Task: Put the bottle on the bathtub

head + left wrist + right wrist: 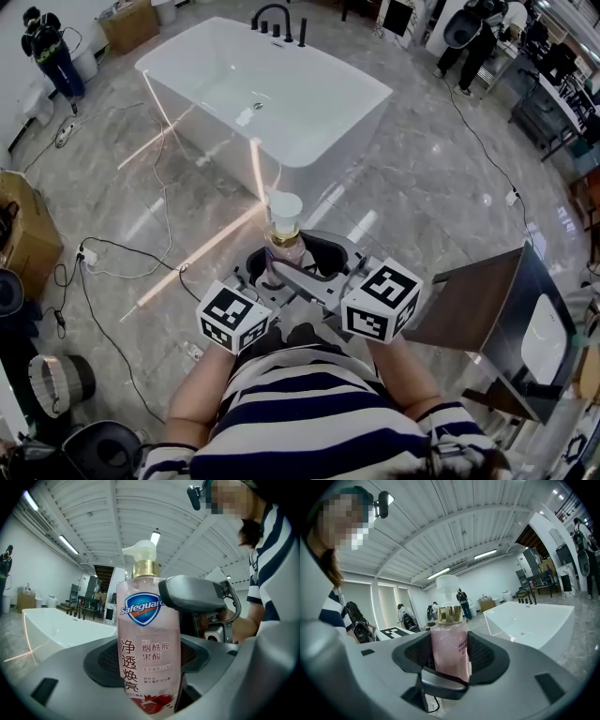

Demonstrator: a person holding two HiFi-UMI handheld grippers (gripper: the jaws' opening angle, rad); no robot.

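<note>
A pink Safeguard pump bottle (286,246) with a gold collar and white pump stands upright in the air in front of my striped shirt, held between both grippers. My left gripper (271,273) is shut on the bottle (147,634), its jaws pressed on the lower body. From the other side, my right gripper (307,275) is also shut on the bottle (450,653); its grey jaw crosses the label in the left gripper view. The white bathtub (333,159) stands on the floor ahead and is also visible in the gripper views (56,625) (534,620).
A black faucet (277,19) stands at the tub's far end. Cables (112,253) run over the marble floor at the left, beside a cardboard box (23,234). A dark panel (487,300) leans at the right. People stand at the back.
</note>
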